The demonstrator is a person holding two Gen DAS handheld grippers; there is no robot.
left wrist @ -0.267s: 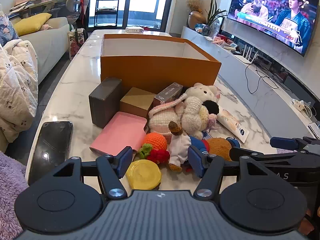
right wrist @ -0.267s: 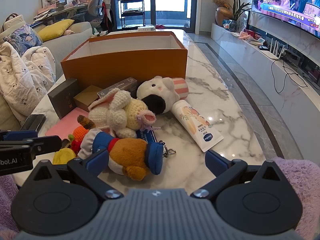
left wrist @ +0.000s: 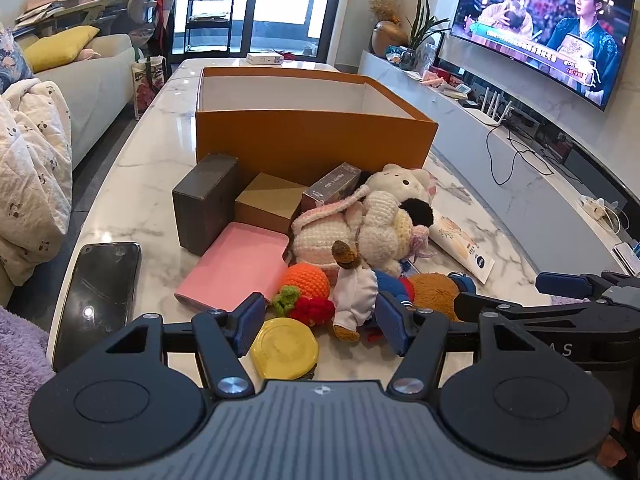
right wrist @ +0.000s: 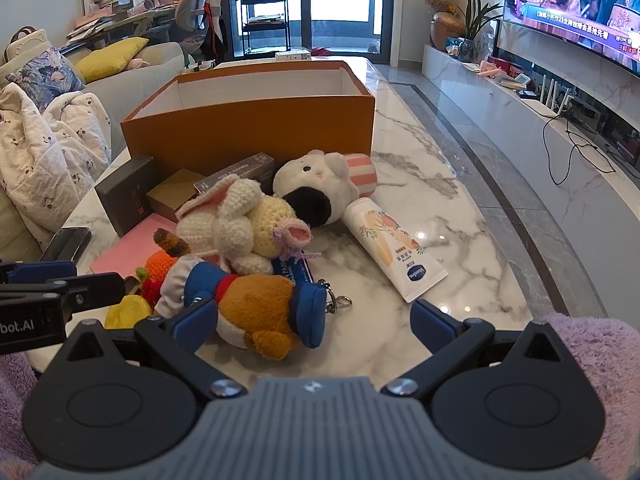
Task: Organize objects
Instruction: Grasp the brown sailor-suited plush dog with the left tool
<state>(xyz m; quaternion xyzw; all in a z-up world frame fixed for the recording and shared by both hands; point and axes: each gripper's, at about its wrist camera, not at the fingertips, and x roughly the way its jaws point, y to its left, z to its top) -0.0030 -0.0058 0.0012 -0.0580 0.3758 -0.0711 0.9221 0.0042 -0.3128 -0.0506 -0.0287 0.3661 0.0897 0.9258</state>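
Note:
An open orange box (left wrist: 312,144) stands mid-table, its white inside showing nothing. In front of it lies a heap: a crochet bunny (left wrist: 372,224), a white plush (right wrist: 316,180), a brown doll in blue clothes (right wrist: 256,300), an orange crochet fruit (left wrist: 306,280), a yellow lid (left wrist: 288,346), a pink case (left wrist: 236,268), a dark grey box (left wrist: 204,200) and a lotion tube (right wrist: 392,252). My left gripper (left wrist: 322,324) is open just above the yellow lid, holding nothing. My right gripper (right wrist: 316,326) is wide open, and the brown doll lies by its left finger.
A black phone (left wrist: 98,296) lies at the marble table's left edge (left wrist: 68,280). A small tan carton (left wrist: 272,200) and a slim dark carton (left wrist: 332,184) lean against the orange box. A sofa with a quilt (left wrist: 32,176) is left, a TV console (left wrist: 540,184) right.

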